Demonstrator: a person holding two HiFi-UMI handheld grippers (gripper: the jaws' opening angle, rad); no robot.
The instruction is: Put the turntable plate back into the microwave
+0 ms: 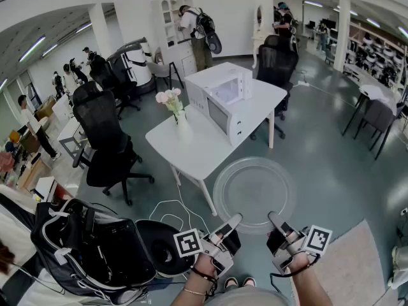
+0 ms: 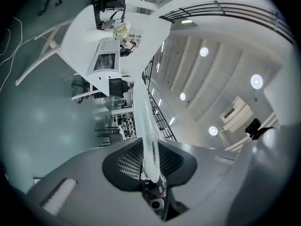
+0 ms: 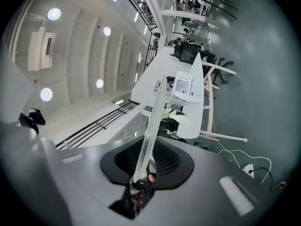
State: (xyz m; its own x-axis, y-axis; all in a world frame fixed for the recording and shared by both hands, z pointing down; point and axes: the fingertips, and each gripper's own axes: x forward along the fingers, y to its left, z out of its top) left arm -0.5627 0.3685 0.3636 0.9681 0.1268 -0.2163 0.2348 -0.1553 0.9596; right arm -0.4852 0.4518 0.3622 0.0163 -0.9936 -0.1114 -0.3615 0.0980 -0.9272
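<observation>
A clear glass turntable plate (image 1: 254, 190) hangs level in front of me, over the floor. My left gripper (image 1: 233, 222) is shut on its near left rim and my right gripper (image 1: 273, 219) is shut on its near right rim. Seen edge-on, the plate (image 2: 148, 131) runs between the left jaws, and the plate (image 3: 150, 131) likewise runs between the right jaws. The white microwave (image 1: 221, 99) stands on a white table (image 1: 191, 148) ahead, its door side facing left front. It also shows as the microwave (image 2: 106, 62) and the microwave (image 3: 184, 86).
A vase of flowers (image 1: 173, 107) stands on the table left of the microwave. Black office chairs (image 1: 105, 142) stand left of the table and another chair (image 1: 275, 59) behind it. A black bag (image 1: 89, 247) and cables (image 1: 172, 212) lie near my feet. People stand in the background.
</observation>
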